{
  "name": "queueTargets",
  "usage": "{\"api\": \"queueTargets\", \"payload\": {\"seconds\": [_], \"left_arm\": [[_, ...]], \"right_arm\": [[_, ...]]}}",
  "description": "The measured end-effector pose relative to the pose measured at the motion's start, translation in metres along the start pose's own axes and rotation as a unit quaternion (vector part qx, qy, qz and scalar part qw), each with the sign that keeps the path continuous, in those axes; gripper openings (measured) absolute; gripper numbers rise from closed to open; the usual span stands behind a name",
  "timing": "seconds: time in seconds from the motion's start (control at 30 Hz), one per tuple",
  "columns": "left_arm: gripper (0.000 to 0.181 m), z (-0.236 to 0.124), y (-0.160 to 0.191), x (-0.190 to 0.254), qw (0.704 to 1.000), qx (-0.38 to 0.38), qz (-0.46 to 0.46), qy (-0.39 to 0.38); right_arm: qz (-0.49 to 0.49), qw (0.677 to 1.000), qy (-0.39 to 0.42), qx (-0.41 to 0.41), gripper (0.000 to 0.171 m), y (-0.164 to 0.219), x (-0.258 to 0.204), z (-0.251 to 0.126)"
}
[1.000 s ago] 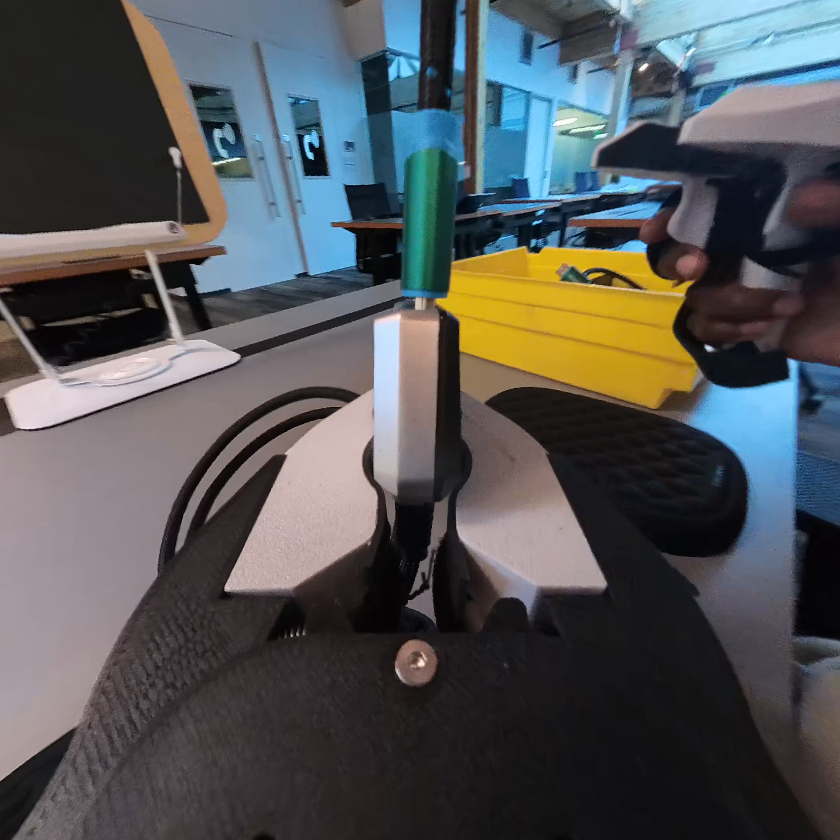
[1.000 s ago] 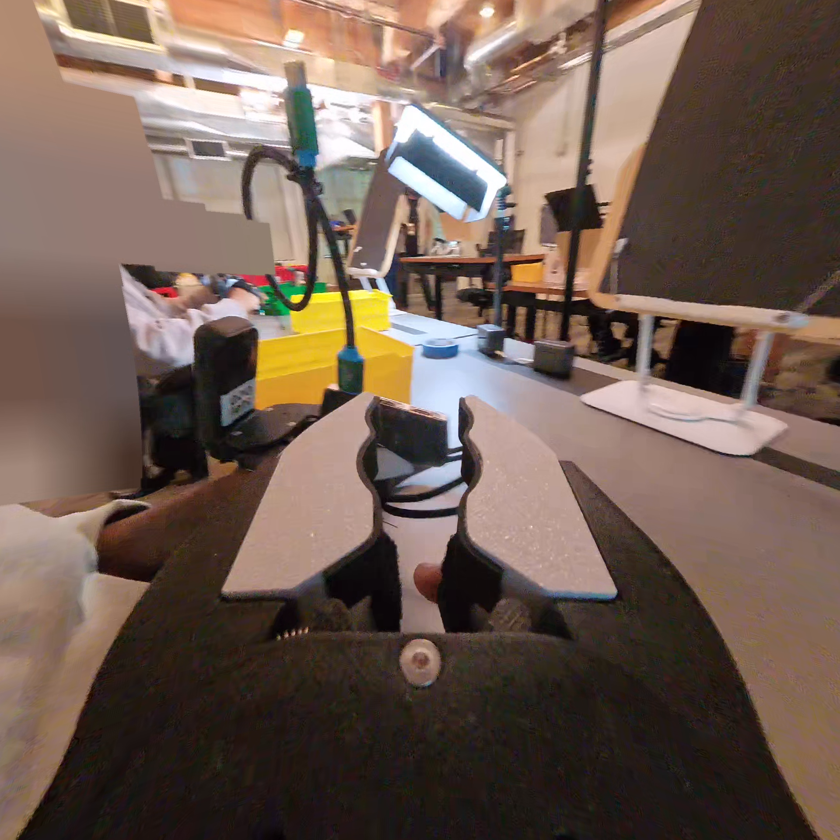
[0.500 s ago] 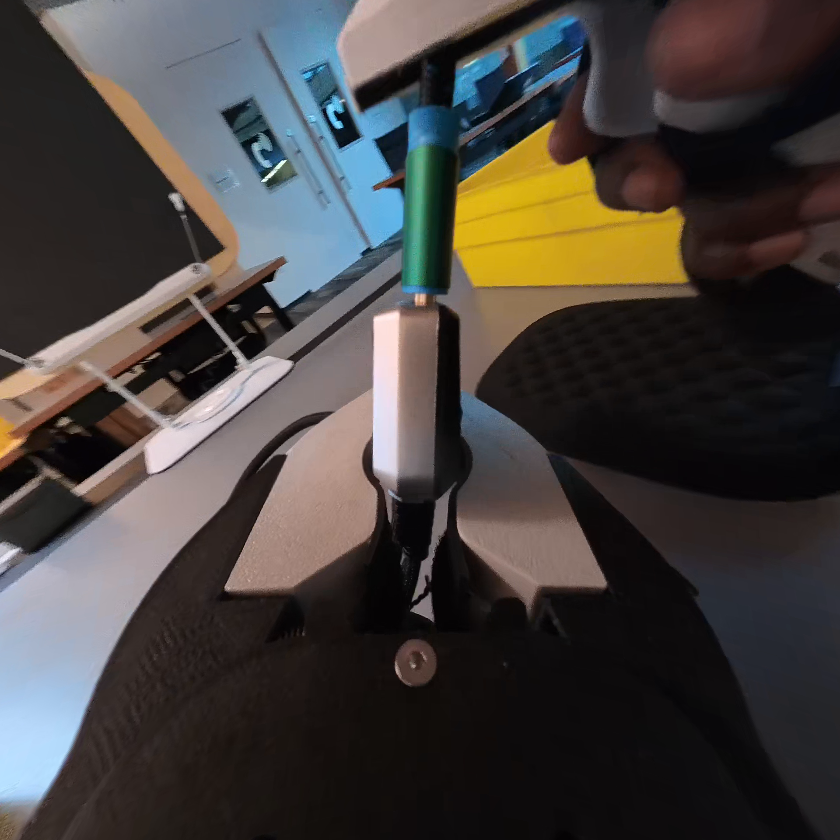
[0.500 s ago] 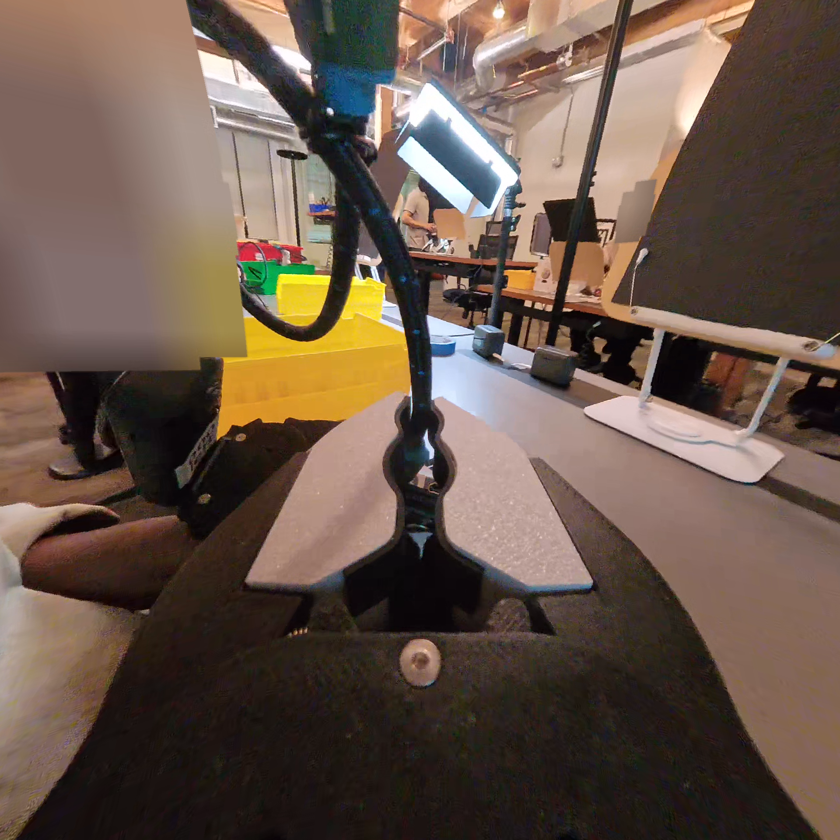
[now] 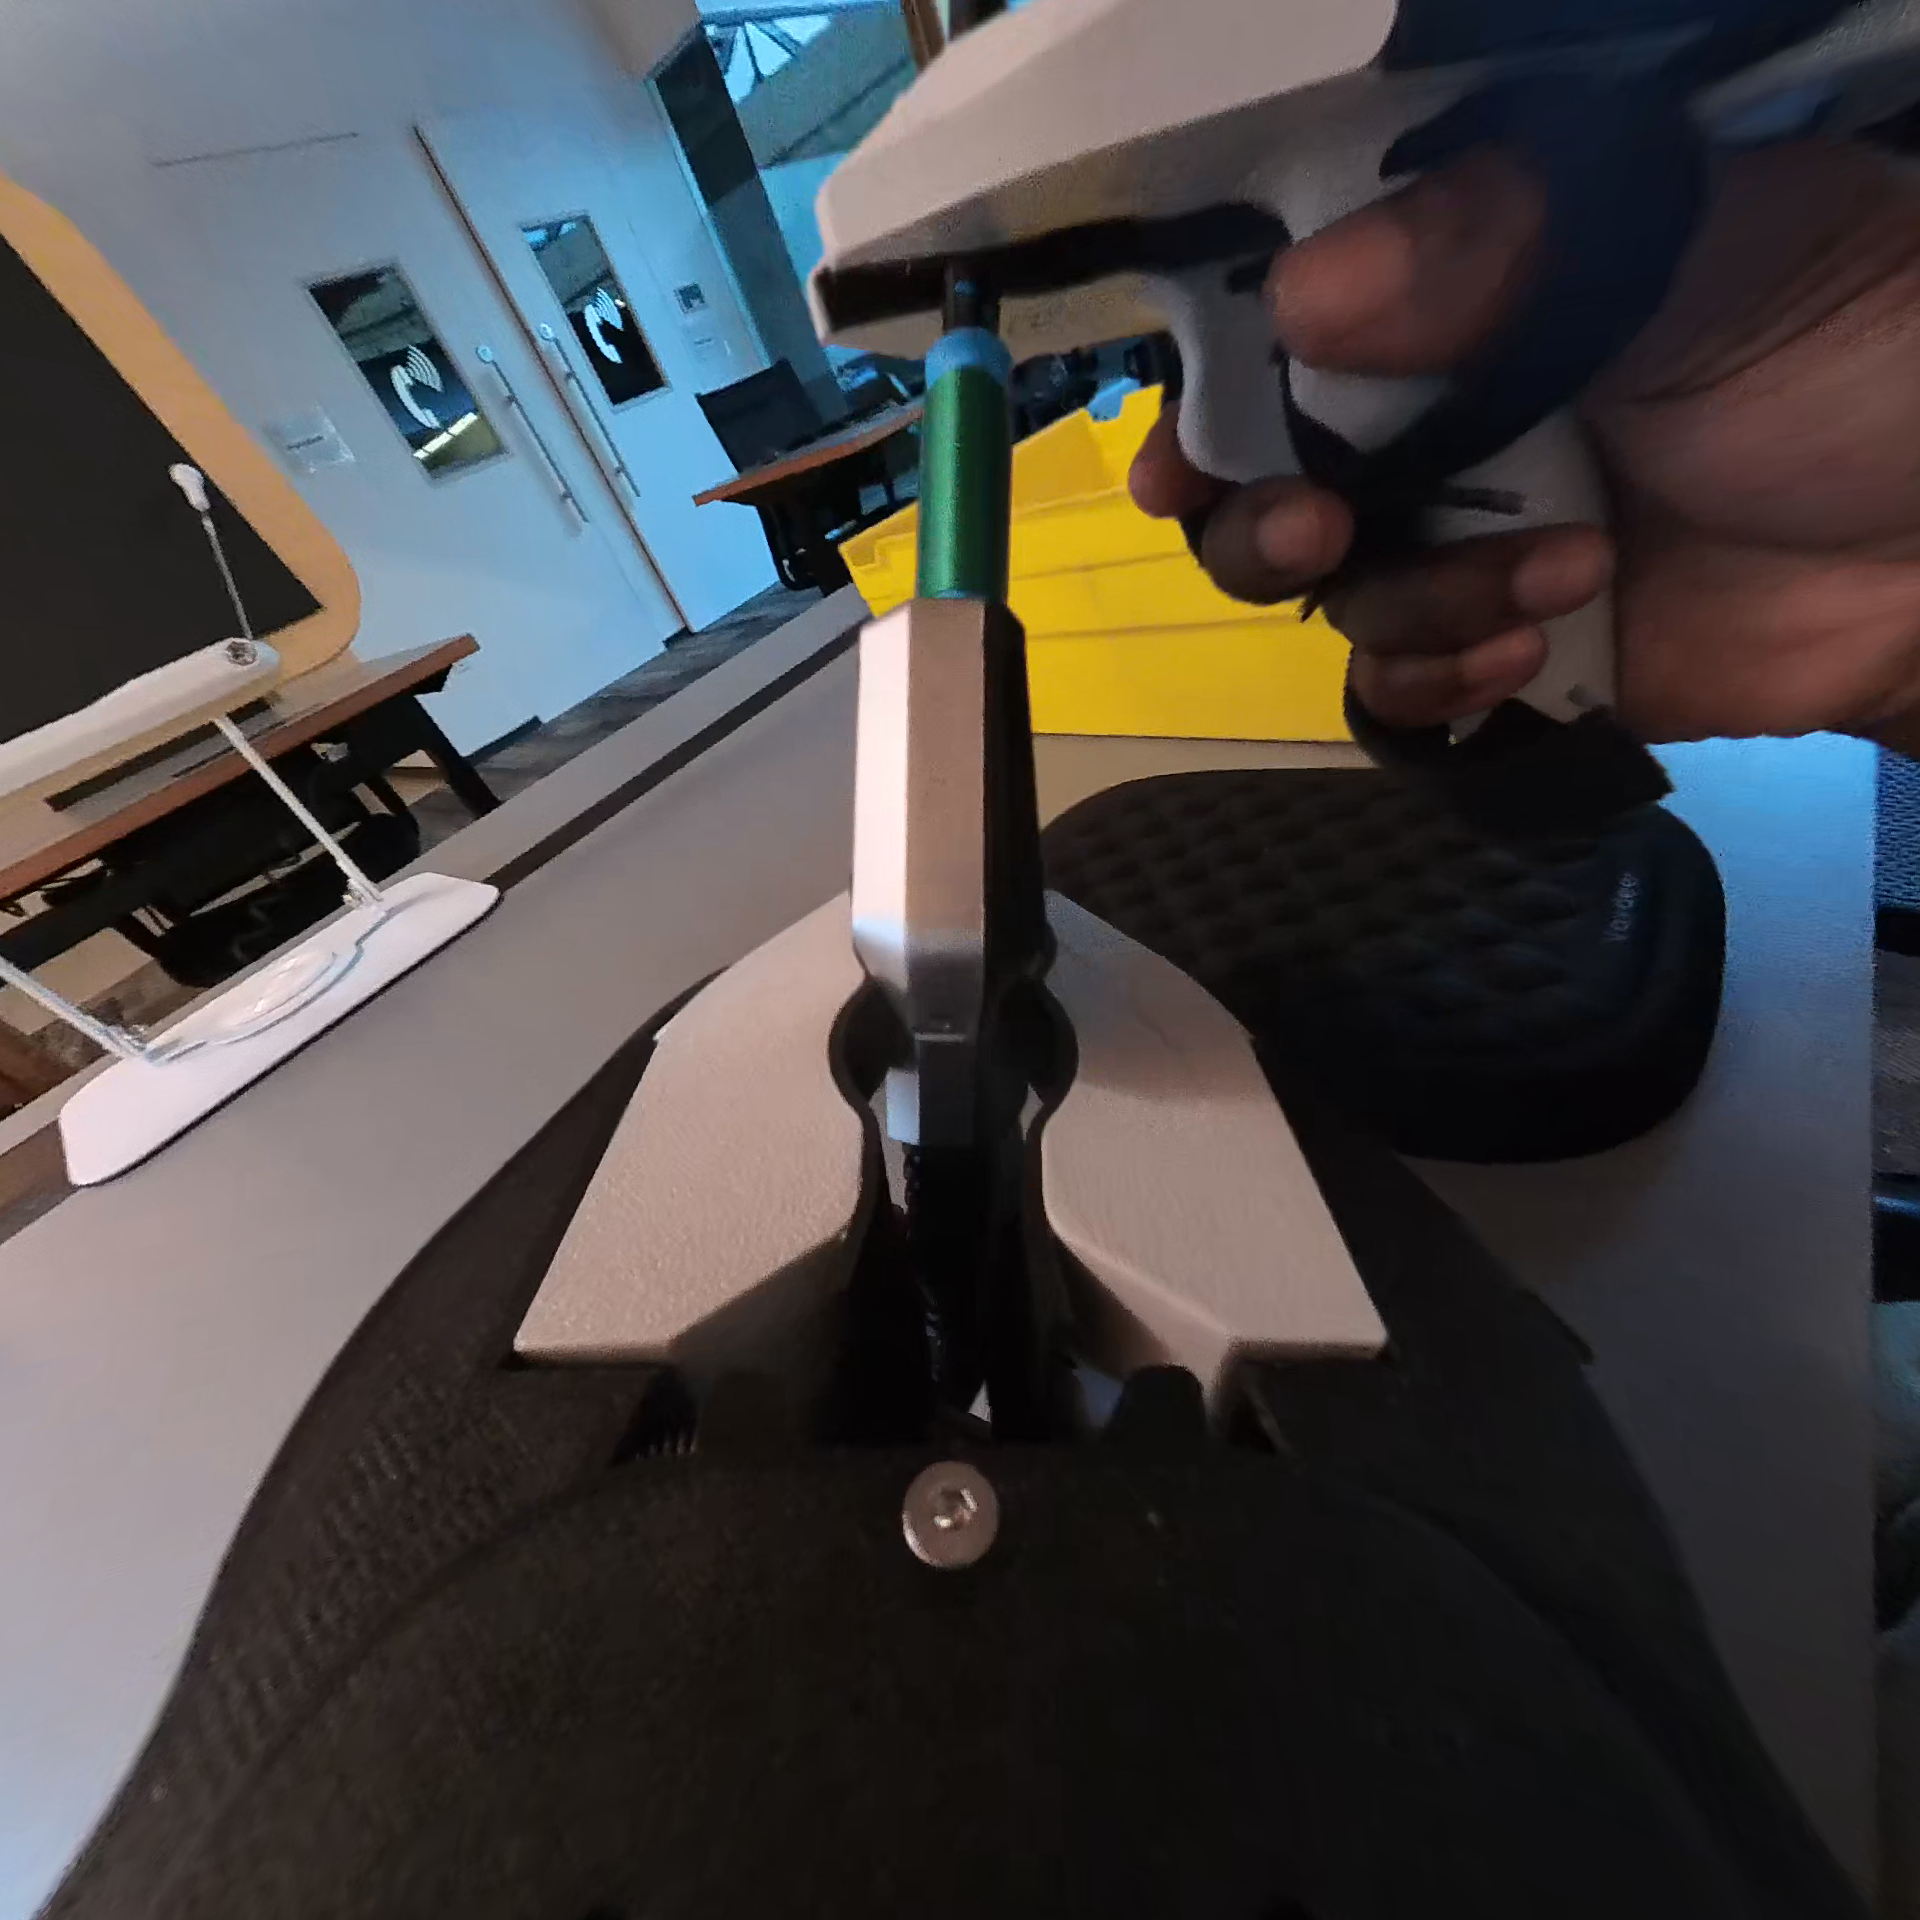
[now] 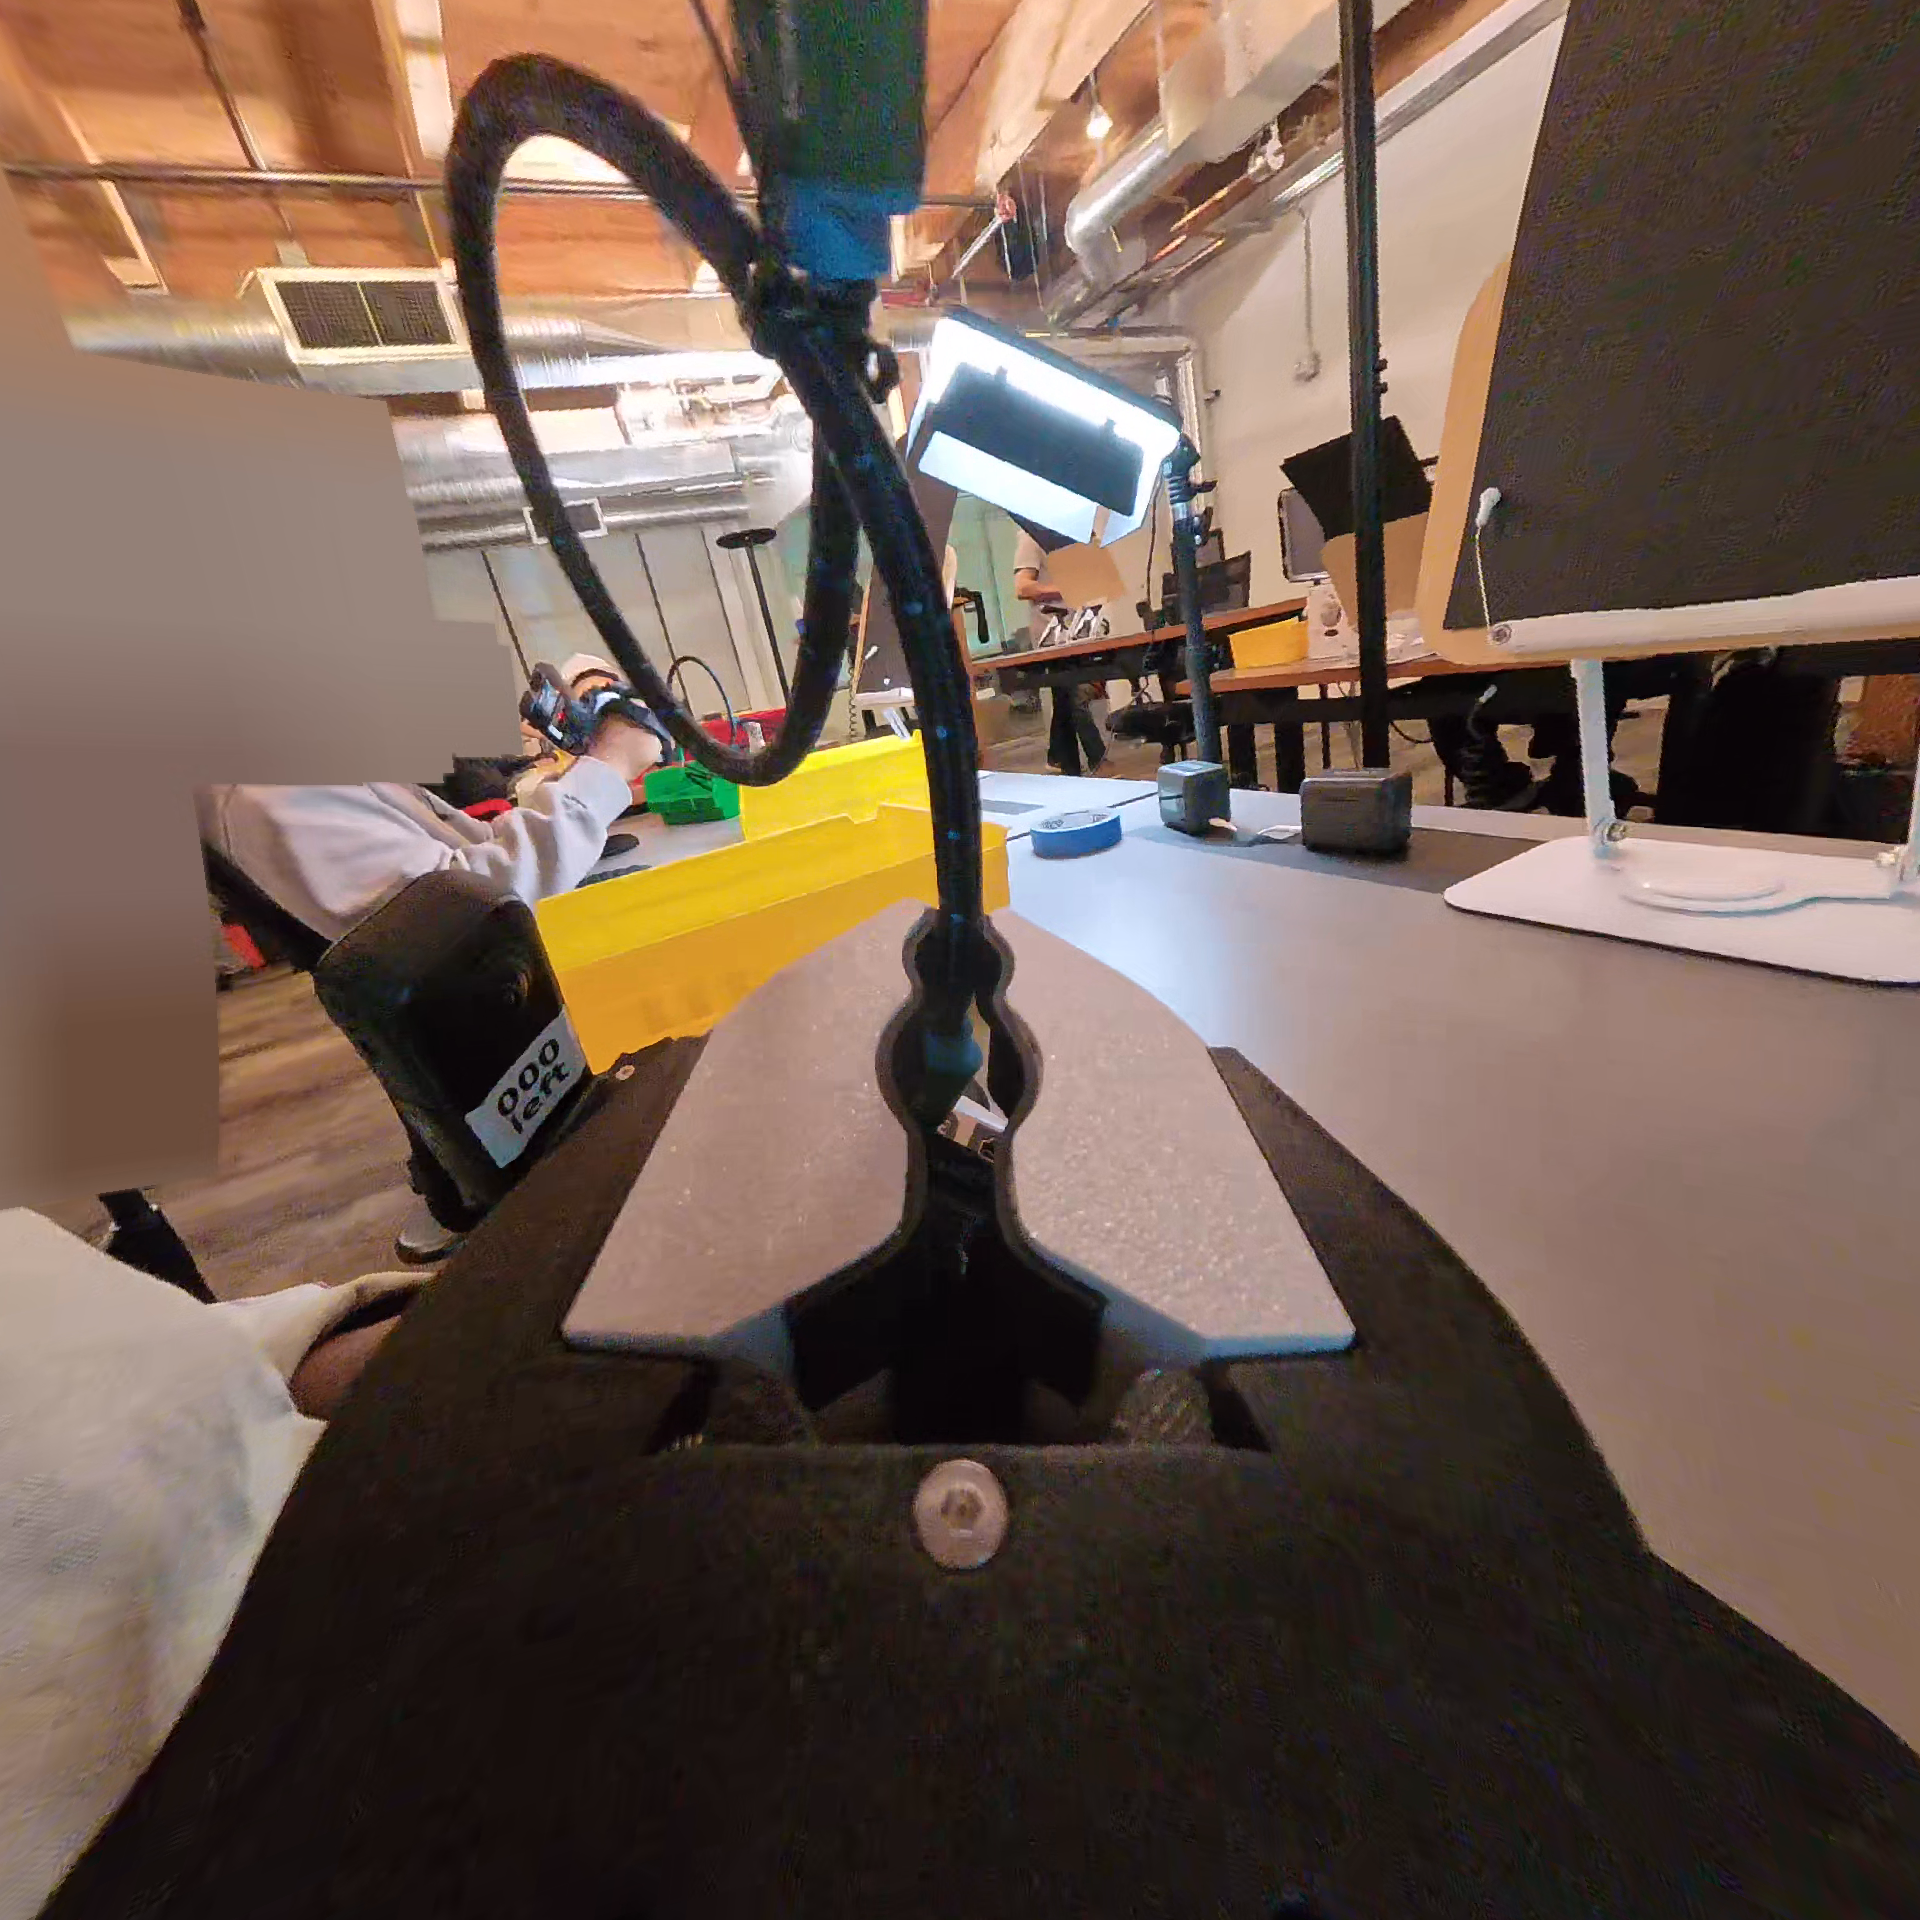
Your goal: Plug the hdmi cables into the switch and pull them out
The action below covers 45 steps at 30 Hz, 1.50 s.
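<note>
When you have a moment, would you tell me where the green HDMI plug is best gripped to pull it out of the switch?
Grip the green metal barrel across its narrow flat sides, coming in square to its length. It stands in line with the silver switch held in the left tongs, so a straight pull suits. The right tongs now pinch the braided cable instead, which likely strains it.

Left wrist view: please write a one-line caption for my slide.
Left gripper holds the silver switch upright while the right gripper grips the cable above its green plug.

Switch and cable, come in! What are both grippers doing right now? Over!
Left gripper shut on silver switch, green plug seated on top. Right gripper shut on black cable behind another plug. Nothing in the way.
</note>
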<state>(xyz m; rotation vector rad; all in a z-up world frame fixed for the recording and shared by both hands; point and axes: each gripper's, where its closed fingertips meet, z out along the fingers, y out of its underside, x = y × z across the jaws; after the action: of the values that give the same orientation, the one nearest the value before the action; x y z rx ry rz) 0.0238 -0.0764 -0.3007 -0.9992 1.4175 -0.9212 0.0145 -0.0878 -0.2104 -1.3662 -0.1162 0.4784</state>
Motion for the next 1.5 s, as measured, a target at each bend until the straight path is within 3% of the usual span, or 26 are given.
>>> {"api": "queueTargets", "payload": {"seconds": [0.13, 0.2, 0.27, 0.33, 0.43, 0.6, 0.73, 0.87, 0.93, 1.03, 1.1, 1.13, 1.23, 1.27, 1.4, 1.47, 1.5], "left_arm": [[0.027, -0.004, -0.006, 0.001, 0.999, 0.018, -0.024, 0.012], [0.053, -0.007, -0.019, 0.002, 0.998, 0.035, -0.041, 0.018], [0.057, -0.013, -0.032, 0.002, 0.999, 0.044, -0.027, 0.011], [0.050, -0.016, -0.040, 0.000, 0.999, 0.047, 0.004, -0.008], [0.022, -0.017, -0.033, -0.013, 0.996, 0.019, 0.048, -0.071], [0.023, -0.017, -0.039, -0.012, 0.994, 0.044, 0.062, -0.075], [0.024, -0.018, -0.045, -0.007, 0.988, 0.061, 0.096, -0.103], [0.025, -0.017, -0.035, -0.016, 0.988, 0.055, 0.099, -0.108], [0.023, -0.021, -0.041, -0.018, 0.985, 0.069, 0.110, -0.117], [0.022, -0.023, -0.044, -0.013, 0.980, 0.072, 0.134, -0.129], [0.022, -0.017, -0.034, -0.013, 0.984, 0.054, 0.121, -0.121], [0.023, -0.016, -0.030, -0.014, 0.985, 0.056, 0.115, -0.119], [0.023, -0.019, -0.034, -0.017, 0.987, 0.080, 0.094, -0.107], [0.023, -0.021, -0.038, -0.016, 0.986, 0.088, 0.096, -0.108], [0.023, -0.014, -0.029, -0.009, 0.986, 0.063, 0.111, -0.110], [0.022, -0.013, -0.023, -0.012, 0.991, 0.059, 0.080, -0.092], [0.022, -0.009, -0.008, -0.016, 0.994, 0.019, 0.072, -0.086]], "right_arm": [[-0.092, 0.995, -0.005, -0.033, 0.007, -0.001, -0.017, 0.006], [-0.115, 0.992, -0.003, -0.041, 0.007, 0.001, -0.023, 0.009], [-0.118, 0.992, -0.007, -0.041, 0.007, 0.003, -0.026, 0.012], [-0.110, 0.993, -0.015, -0.040, 0.006, 0.007, -0.030, 0.015], [-0.118, 0.992, -0.016, -0.045, 0.006, 0.008, -0.035, 0.018], [-0.126, 0.991, -0.009, -0.037, 0.005, 0.002, -0.035, 0.014], [-0.049, 0.997, -0.062, -0.006, 0.005, -0.005, -0.035, 0.008], [-0.167, 0.984, 0.019, -0.063, 0.005, 0.006, -0.032, 0.015], [-0.190, 0.980, 0.008, -0.061, 0.005, 0.003, -0.041, 0.016], [-0.085, 0.994, -0.068, -0.021, 0.005, -0.001, -0.039, 0.011], [-0.025, 0.997, -0.075, -0.015, 0.005, 0.005, -0.028, 0.011], [-0.033, 0.997, -0.060, -0.025, 0.005, 0.009, -0.026, 0.013], [-0.205, 0.976, -0.004, -0.076, 0.005, 0.011, -0.038, 0.017], [-0.219, 0.973, -0.009, -0.076, 0.005, 0.008, -0.043, 0.017], [-0.087, 0.994, -0.057, -0.044, 0.005, 0.009, -0.027, 0.009], [-0.096, 0.994, -0.031, -0.051, 0.006, 0.013, -0.025, 0.012], [-0.129, 0.991, -0.040, 0.008, 0.007, -0.011, -0.040, 0.009]]}}
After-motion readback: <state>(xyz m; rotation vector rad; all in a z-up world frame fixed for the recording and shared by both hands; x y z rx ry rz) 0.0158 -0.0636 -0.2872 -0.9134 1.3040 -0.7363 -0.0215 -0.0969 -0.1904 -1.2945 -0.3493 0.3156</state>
